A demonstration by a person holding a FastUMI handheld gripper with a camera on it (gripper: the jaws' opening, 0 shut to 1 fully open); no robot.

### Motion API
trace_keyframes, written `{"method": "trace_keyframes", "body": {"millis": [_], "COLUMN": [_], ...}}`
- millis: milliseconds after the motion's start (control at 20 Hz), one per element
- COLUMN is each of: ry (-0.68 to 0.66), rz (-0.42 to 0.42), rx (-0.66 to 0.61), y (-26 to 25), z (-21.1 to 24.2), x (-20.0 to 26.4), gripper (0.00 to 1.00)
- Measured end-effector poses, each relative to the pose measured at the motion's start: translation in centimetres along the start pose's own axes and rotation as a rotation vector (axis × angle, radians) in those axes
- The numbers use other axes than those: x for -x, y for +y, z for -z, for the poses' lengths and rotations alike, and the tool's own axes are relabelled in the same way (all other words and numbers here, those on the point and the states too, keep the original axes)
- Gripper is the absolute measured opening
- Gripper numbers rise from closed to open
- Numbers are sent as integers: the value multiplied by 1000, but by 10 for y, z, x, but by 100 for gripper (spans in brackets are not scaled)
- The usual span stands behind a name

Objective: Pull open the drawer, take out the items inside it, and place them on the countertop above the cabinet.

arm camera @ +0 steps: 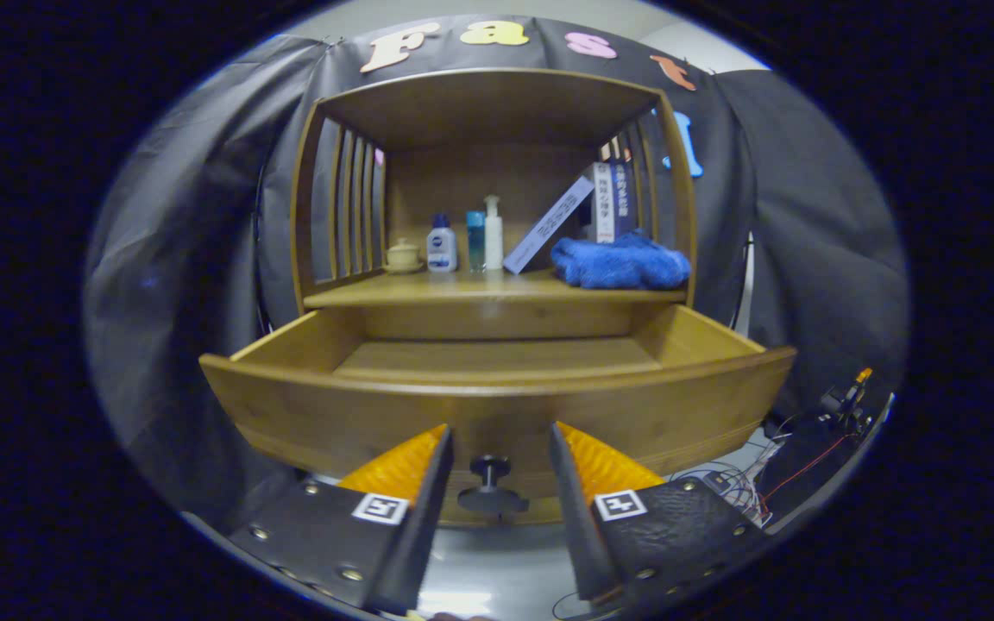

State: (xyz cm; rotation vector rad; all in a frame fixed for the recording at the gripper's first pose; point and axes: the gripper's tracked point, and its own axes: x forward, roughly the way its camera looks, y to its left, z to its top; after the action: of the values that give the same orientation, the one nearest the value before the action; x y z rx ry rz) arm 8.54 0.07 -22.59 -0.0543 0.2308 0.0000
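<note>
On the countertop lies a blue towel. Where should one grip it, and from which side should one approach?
Judging by its pose, the blue towel is a soft heap whose front edge hangs near the countertop edge. Come from the front, above the open drawer, and pinch a raised front fold. The hand-held gripper is open, its fingers flanking the knob.

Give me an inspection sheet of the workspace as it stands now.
Surface: countertop above the drawer, bare along its front edge.
Job's things: drawer pulled open, visible floor bare; knob between the fingers, untouched.
Clutter: towel, books, three bottles and a lidded cup on the countertop.
Grippers: gripper open, fingers either side of the knob.
Cables: loose wires on the floor to the right.
Surroundings: black cloth wall behind the cabinet.
</note>
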Motion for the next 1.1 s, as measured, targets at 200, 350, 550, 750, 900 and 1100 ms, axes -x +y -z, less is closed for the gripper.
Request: {"method": "trace_keyframes", "body": {"millis": [200, 350, 550, 750, 900, 1100], "ry": [-34, 4, 96, 254, 366, 541], "rz": [-7, -7, -40, -91, -59, -17], "rx": [-38, -15, 66, 121, 151, 194], "y": [0, 5, 28, 49, 39, 27], "z": [-50, -78, -88, -65, -45, -15], "x": [10, 7, -23, -72, -105, -129], "gripper": [97, 99, 100, 100, 100, 100]}}
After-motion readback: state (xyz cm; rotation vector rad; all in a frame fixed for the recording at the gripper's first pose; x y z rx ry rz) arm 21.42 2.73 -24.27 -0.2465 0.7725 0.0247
